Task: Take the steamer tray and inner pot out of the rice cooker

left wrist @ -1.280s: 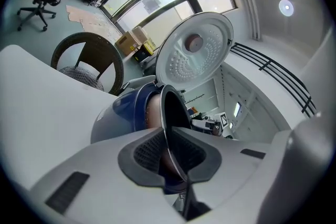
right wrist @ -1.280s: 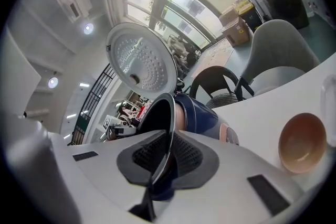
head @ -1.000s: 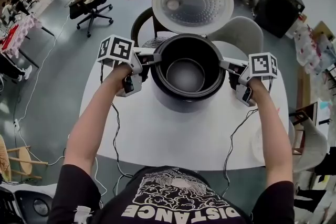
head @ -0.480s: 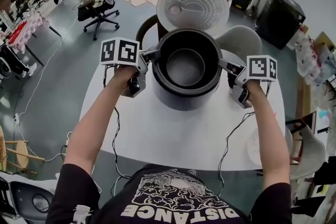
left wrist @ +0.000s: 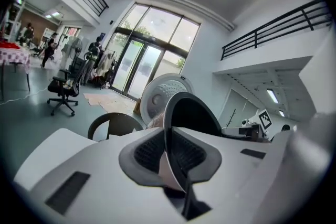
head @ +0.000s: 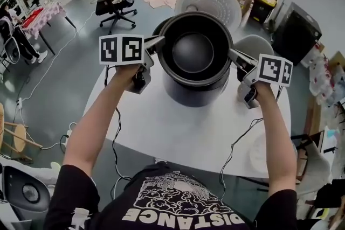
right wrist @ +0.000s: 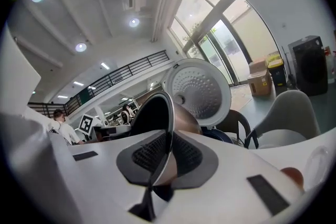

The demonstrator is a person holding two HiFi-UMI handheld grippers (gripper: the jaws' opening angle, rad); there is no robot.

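since a second ago both hands have come up, and the inner pot (head: 195, 51) has risen with them out of the rice cooker (head: 197, 95); it now looks larger and nearer, and the cooker's dark body shows below it.

head view: the pot is round and dark inside with a pale metal rim, and only a smooth, rounded floor shows in it. it hangs straight above the rice cooker, covering the cooker's mouth. the left gripper (head: 156, 43) is clamped on the rim at the cooker's left, the right gripper (head: 233, 55) on the rim at the cooker's right. the cooker stands on the white table (head: 178, 132), and its lid (head: 211, 0), pale and dotted with small holes, stands open behind it.

left gripper view: the left gripper (left wrist: 169, 150) has its jaws nearly together, ribbed pads pressing the thin rim from both sides. the pot (left wrist: 191, 115) stands edge-on past the jaws, its black inside showing, with the lid (left wrist: 160, 94) beyond it.

right gripper view: the right gripper (right wrist: 168, 157) is likewise pinched tight on the rim. the pot (right wrist: 152, 115) shows a dark inside and a bronze outer wall, and the lid (right wrist: 202, 89) rises behind it.
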